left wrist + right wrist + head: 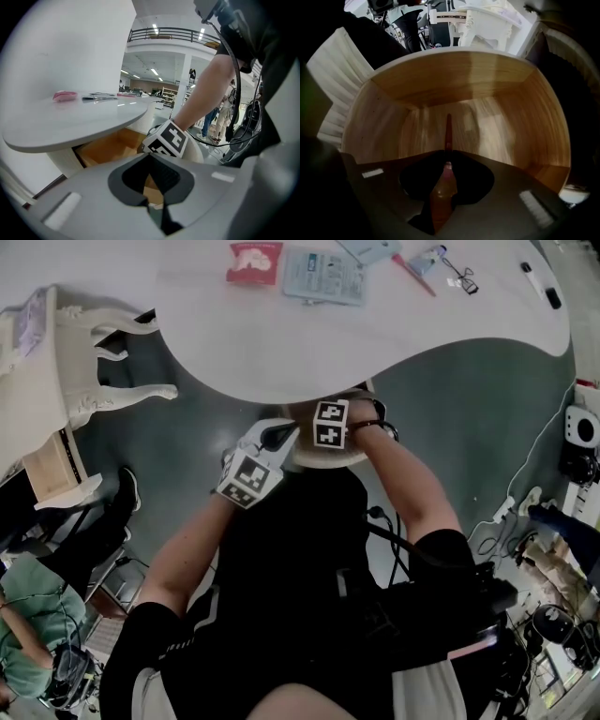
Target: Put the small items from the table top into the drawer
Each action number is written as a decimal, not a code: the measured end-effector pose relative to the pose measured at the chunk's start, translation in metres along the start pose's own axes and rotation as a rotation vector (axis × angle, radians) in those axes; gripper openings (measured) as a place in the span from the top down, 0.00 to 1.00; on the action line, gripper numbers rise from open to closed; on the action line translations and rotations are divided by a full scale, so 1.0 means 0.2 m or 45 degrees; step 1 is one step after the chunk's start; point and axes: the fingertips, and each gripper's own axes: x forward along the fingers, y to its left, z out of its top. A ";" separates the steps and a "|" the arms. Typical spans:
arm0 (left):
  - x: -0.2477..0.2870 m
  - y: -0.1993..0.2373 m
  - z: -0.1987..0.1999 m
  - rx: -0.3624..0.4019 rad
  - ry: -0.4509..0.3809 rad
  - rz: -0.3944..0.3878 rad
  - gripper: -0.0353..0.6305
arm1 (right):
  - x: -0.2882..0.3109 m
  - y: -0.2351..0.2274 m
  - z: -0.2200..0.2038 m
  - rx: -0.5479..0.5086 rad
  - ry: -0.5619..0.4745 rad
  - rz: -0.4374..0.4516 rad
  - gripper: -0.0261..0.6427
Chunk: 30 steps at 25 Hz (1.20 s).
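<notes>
The drawer point(454, 79) is open under the white table point(281, 343), its pale wood floor bare. My right gripper point(447, 164) reaches into it, shut on a slim red stick point(448, 131) that points toward the drawer's back wall. My left gripper point(152, 199) hovers just outside the drawer point(108, 150), shut with nothing in it, facing the right gripper's marker cube point(166, 140). On the table top lie a red packet point(254, 262), a blue packet point(324, 276), a red pen point(412, 275), an eyelash curler point(459, 276) and a black marker point(542, 285).
A white carved piece of furniture point(84, 362) stands to the left of the table. Cables and equipment point(562, 549) crowd the floor at the right. A seated person point(28, 615) is at the lower left.
</notes>
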 end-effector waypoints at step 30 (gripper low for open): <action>-0.33 -0.16 0.37 0.052 -0.081 0.087 0.95 | -0.70 0.19 0.07 0.075 -0.246 -0.103 0.93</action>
